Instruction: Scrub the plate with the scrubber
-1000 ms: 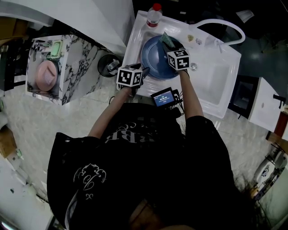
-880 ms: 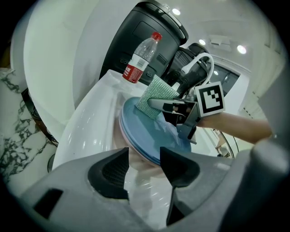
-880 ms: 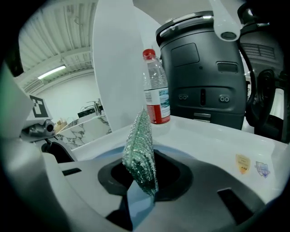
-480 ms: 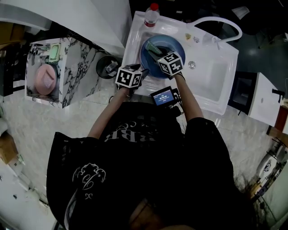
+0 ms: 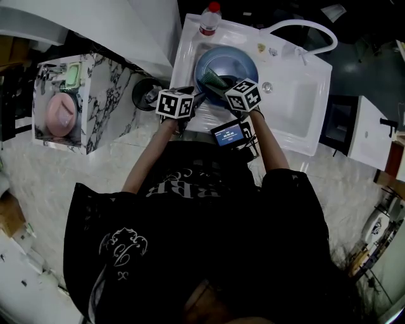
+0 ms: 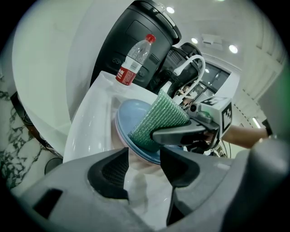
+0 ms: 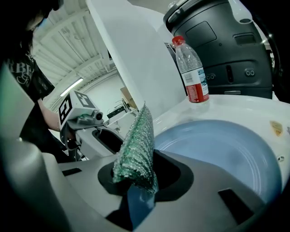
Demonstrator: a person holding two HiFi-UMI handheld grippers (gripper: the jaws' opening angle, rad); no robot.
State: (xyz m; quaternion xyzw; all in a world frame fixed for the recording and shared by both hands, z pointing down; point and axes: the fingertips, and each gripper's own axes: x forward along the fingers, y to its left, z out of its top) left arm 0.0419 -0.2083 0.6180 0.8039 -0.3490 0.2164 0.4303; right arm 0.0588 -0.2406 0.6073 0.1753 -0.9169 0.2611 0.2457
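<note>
- Scrubber (image 5: 212, 80) has been swept from the far rim of the plate (image 5: 239, 58) to its near-left part; right gripper (image 7: 136, 183) drawn nearer the person.
- Plate is seated in the sink (image 5: 297, 107) basin, with the scrubber seemingly laid against its face.
- Right jaws are clamped on the scrubber's end.
- Left gripper (image 6: 142, 167): jaws held apart, nothing gripped, plate rim just ahead.
- Risk: plate judged unheld, so it could be slid or tipped by scrub pressure; scrubber could be dragged out of the jaws.
- Count: one plate, one scrubber, two grippers, one bottle (image 5: 209, 19).
</note>
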